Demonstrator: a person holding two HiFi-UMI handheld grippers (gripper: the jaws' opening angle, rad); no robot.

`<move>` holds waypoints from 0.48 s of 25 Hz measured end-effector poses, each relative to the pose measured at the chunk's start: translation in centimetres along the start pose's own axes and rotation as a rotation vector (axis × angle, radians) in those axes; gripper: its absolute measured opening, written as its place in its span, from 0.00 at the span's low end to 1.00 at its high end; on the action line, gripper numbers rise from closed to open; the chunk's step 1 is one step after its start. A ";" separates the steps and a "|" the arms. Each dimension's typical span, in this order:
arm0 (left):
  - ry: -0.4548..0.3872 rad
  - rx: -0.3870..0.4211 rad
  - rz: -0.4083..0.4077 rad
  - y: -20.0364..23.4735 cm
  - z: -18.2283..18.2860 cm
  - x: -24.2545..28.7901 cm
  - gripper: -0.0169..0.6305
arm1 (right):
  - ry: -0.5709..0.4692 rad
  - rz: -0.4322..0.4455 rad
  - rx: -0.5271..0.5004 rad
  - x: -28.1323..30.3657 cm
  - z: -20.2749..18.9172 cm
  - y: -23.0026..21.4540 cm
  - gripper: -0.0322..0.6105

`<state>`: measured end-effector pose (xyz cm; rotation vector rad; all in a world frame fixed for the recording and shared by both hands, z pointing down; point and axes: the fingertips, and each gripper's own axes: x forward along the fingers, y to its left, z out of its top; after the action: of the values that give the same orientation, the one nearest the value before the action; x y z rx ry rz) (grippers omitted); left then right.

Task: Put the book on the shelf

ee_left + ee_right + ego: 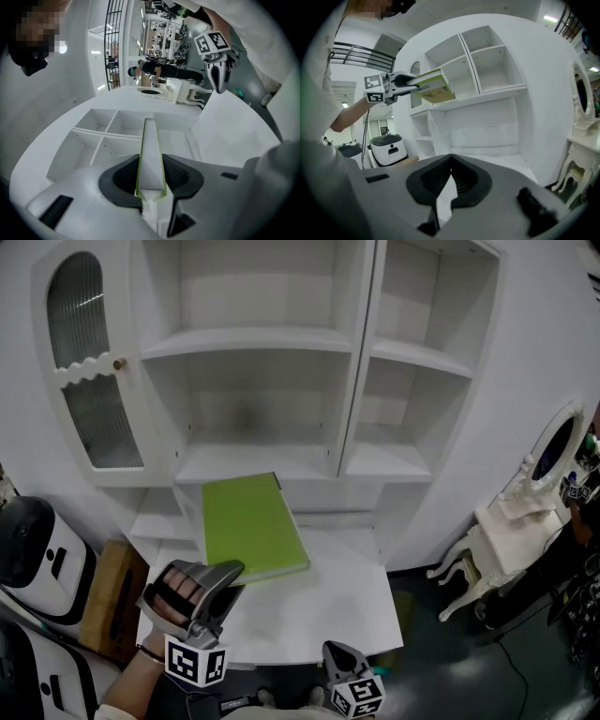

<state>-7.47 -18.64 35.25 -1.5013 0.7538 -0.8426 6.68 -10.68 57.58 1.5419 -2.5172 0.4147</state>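
A green book (pixel 253 526) with white page edges hangs flat above the white desk (pixel 319 606), in front of the cabinet's lowest shelf (pixel 253 465). My left gripper (pixel 230 570) is shut on the book's near edge. In the left gripper view the book (pixel 151 140) runs edge-on between the pads (pixel 125 176) toward the shelf compartments (pixel 117 124). The right gripper view shows the book (pixel 436 88) held level beside the shelves by the left gripper (pixel 412 84). My right gripper (pixel 335 650) stays low at the desk's near edge, its jaws (pixel 450 157) shut on nothing.
The white cabinet has several bare shelves (pixel 248 338) and a glass door (pixel 89 371) swung open at the left. A white and black machine (pixel 37 559) and a brown box (pixel 112 596) stand left of the desk. An ornate white table with a mirror (pixel 511 521) stands at the right.
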 end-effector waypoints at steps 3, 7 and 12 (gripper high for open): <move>0.001 0.001 0.009 0.7 -0.4 0.5 0.25 | 0.001 -0.011 0.005 -0.3 -0.2 -0.2 0.07; 0.012 -0.005 0.002 0.6 -1.7 1.6 0.25 | -0.004 -0.022 0.014 -0.6 -0.7 -0.3 0.07; 0.032 0.006 -0.004 0.0 -3.2 3.3 0.25 | -0.012 -0.044 0.037 -1.2 -0.7 -0.5 0.07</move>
<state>-8.47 -23.16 35.69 -1.4880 0.7712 -0.8732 7.62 -9.66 58.02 1.6145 -2.4926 0.4494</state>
